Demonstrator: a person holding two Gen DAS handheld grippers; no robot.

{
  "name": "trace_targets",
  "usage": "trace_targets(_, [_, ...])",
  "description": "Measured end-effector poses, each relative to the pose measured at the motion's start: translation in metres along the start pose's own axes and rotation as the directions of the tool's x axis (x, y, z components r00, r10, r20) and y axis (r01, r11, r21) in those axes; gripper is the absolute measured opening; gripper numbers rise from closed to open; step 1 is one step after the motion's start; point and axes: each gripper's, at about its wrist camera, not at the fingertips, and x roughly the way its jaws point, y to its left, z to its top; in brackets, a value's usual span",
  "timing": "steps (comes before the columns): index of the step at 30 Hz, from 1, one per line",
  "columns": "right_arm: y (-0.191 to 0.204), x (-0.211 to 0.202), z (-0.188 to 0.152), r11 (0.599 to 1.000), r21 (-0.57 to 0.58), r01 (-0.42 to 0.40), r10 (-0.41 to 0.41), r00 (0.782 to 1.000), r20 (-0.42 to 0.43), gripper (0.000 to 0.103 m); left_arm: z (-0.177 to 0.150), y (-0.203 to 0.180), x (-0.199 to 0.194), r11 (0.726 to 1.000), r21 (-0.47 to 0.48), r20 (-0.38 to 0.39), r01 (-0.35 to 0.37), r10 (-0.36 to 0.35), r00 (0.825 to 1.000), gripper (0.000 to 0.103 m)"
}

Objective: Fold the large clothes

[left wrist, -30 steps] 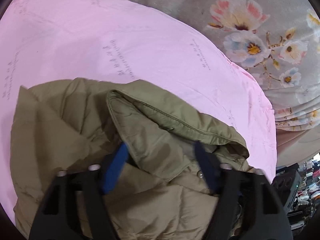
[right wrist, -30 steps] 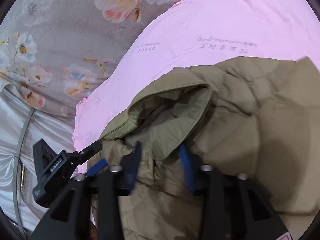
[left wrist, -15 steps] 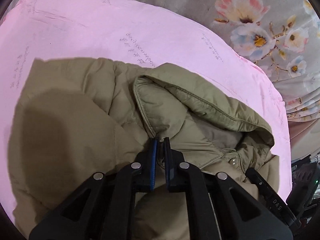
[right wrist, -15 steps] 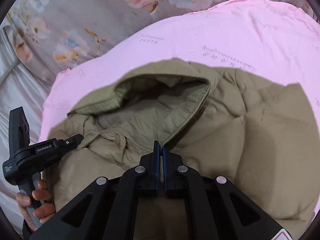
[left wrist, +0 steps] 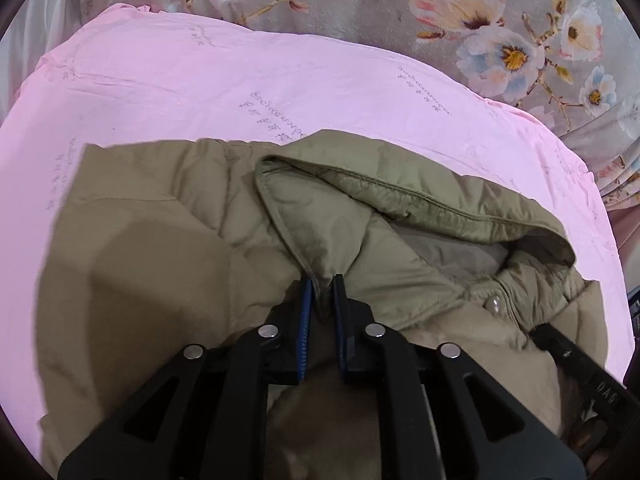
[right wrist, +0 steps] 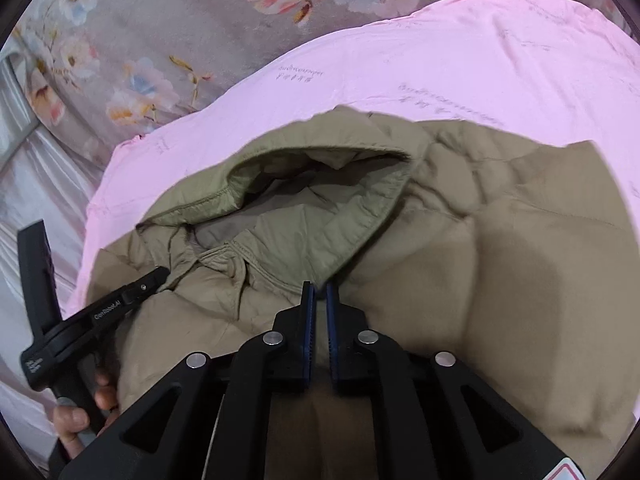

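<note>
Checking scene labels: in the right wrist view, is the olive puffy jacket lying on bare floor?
No, the olive puffy jacket lies on a pink sheet.

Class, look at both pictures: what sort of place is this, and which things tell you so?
Probably a bedroom: an olive padded jacket lies on a pink sheet spread over floral bedding, as on a bed.

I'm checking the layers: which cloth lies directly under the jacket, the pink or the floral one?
The pink sheet, plain but for faint grey script; the jacket rests on it. The floral cloth shows only beyond its edge.
</note>
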Motion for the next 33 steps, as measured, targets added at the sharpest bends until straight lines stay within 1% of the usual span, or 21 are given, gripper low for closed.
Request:
trace_targets(1, [-0.003, -0.013, 0.000, 1.000, 0.017, -0.020, 0.020, 1.000, 0.022, 0.021, 0.000, 0.004, -0.014, 1.000, -0.008, 0.010, 0.006, -0.006, 1.000, 0.020])
trace_targets(2, [-0.006, -0.027, 0.002, 0.998, 0.041, -0.053, 0.051, 0.997, 0.052, 0.024, 0.003, 0.009, -0.029, 1.000, -0.023, 0.034, 0.014, -0.014, 0.999, 0.032])
trace_targets(3, [-0.008, -0.037, 0.008, 0.994, 0.065, -0.086, 0.082, 0.994, 0.075, 0.030, 0.006, 0.013, -0.041, 0.999, -0.035, 0.058, 0.027, -0.025, 0.998, 0.043])
trace_targets(4, [-0.009, -0.042, 0.014, 0.990, 0.085, -0.110, 0.102, 0.991, 0.088, 0.032, 0.014, 0.017, -0.055, 0.998, -0.056, 0.086, 0.041, -0.036, 0.996, 0.047])
trace_targets(6, [-0.004, -0.048, 0.035, 0.981, 0.113, -0.158, 0.145, 0.983, 0.112, 0.032, 0.037, 0.017, -0.069, 0.993, -0.094, 0.110, 0.070, -0.059, 0.992, 0.049])
trace_targets(8, [0.010, -0.047, 0.060, 0.982, 0.091, -0.167, 0.153, 0.978, 0.140, 0.032, 0.069, 0.012, -0.076, 0.983, -0.131, 0.121, 0.126, -0.110, 0.987, 0.050])
trace_targets(10, [0.025, -0.041, 0.082, 0.988, 0.046, -0.147, 0.138, 0.978, 0.160, 0.032, 0.095, 0.002, -0.071, 0.982, -0.141, 0.113, 0.127, -0.112, 0.987, 0.050])
trace_targets(12, [0.031, -0.030, 0.100, 0.990, 0.051, -0.135, 0.125, 0.979, 0.164, 0.031, 0.117, -0.007, -0.057, 0.986, -0.132, 0.090, 0.102, -0.091, 0.992, 0.051])
trace_targets(14, [0.030, -0.019, 0.111, 0.989, 0.063, -0.134, 0.122, 0.979, 0.163, 0.031, 0.125, -0.010, -0.038, 0.984, -0.145, 0.052, 0.101, -0.095, 0.994, 0.051])
trace_targets(15, [0.030, -0.012, 0.115, 0.991, 0.063, -0.118, 0.106, 0.981, 0.162, 0.031, 0.128, -0.012, -0.027, 0.983, -0.154, 0.031, 0.104, -0.100, 0.995, 0.051])
trace_targets(17, [0.029, 0.007, 0.112, 0.996, 0.033, -0.084, 0.079, 0.988, 0.134, 0.031, 0.127, -0.015, 0.001, 0.987, -0.147, -0.018, 0.072, -0.075, 0.997, 0.050])
trace_targets(18, [0.031, 0.015, 0.110, 0.998, 0.008, -0.064, 0.063, 0.992, 0.113, 0.031, 0.123, -0.015, 0.012, 0.990, -0.136, -0.040, 0.048, -0.054, 0.998, 0.050])
trace_targets(19, [0.033, 0.027, 0.104, 0.999, -0.034, -0.031, 0.033, 0.996, 0.077, 0.031, 0.116, -0.016, 0.027, 0.993, -0.115, -0.082, 0.010, -0.019, 0.996, 0.049])
trace_targets(21, [0.035, 0.044, 0.091, 0.994, -0.105, 0.011, -0.008, 1.000, 0.029, 0.030, 0.099, -0.013, 0.048, 0.996, -0.083, -0.130, -0.031, 0.020, 0.991, 0.040])
trace_targets(22, [0.034, 0.051, 0.081, 0.990, -0.136, 0.041, -0.041, 0.999, 0.006, 0.029, 0.091, -0.011, 0.050, 0.997, -0.066, -0.126, -0.043, 0.035, 0.991, 0.040])
trace_targets(24, [0.032, 0.056, 0.069, 0.984, -0.167, 0.062, -0.065, 0.998, -0.008, 0.029, 0.074, -0.009, 0.048, 0.998, -0.020, -0.084, -0.065, 0.064, 0.994, 0.040])
trace_targets(26, [0.032, 0.053, 0.059, 0.975, -0.199, 0.099, -0.098, 0.995, 0.015, 0.027, 0.061, -0.009, 0.043, 0.997, 0.015, -0.057, -0.081, 0.082, 0.995, 0.040])
trace_targets(27, [0.032, 0.051, 0.057, 0.973, -0.204, 0.111, -0.108, 0.994, 0.028, 0.024, 0.056, -0.009, 0.041, 0.996, 0.029, -0.045, -0.089, 0.090, 0.995, 0.040])
trace_targets(30, [0.026, 0.040, 0.057, 0.976, -0.166, 0.143, -0.128, 0.987, 0.101, 0.022, 0.047, -0.008, 0.042, 0.994, 0.048, -0.021, -0.103, 0.104, 0.994, 0.040])
trace_targets(31, [0.024, 0.041, 0.057, 0.977, -0.155, 0.146, -0.131, 0.986, 0.102, 0.022, 0.045, -0.009, 0.043, 0.993, 0.052, -0.014, -0.108, 0.109, 0.994, 0.040])
trace_targets(33, [0.017, 0.053, 0.055, 0.981, -0.139, 0.135, -0.129, 0.990, 0.051, 0.022, 0.042, -0.014, 0.045, 0.987, 0.077, 0.003, -0.138, 0.138, 0.990, 0.040])
